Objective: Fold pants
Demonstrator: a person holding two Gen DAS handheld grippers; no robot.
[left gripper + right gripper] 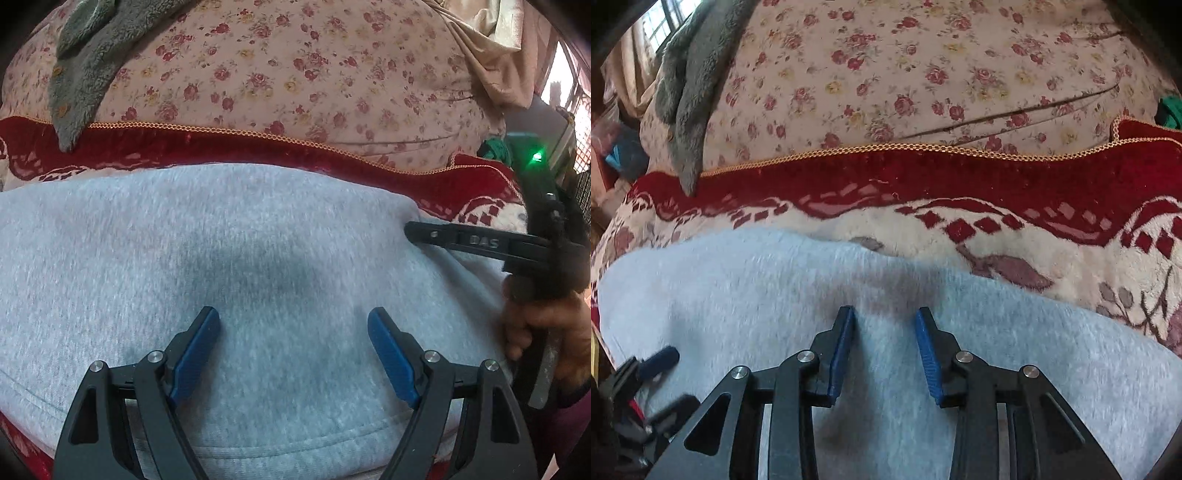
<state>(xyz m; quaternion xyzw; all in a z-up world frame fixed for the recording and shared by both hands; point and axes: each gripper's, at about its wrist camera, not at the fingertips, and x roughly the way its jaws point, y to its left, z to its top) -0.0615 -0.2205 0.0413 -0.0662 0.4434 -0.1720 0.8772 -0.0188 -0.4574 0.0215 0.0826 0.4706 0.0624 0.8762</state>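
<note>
pants: grey sweatpants point(229, 251) flat on the red blanket point(258, 151)
left gripper point(293, 321): jaws wide open, empty
right gripper point(884, 321): jaws apart, empty, at the pants' 3 o'clock edge

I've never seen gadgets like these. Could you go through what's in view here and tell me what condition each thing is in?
Left gripper: open, holding nothing, above the cloth.
Right gripper: open, narrower gap, holding nothing.
Grey pants: lying flat, hem nearest the camera.
Red blanket: spread under the pants.
Floral sheet: spread behind, slightly creased.
Grey fleece garment: crumpled on the sheet.
</note>
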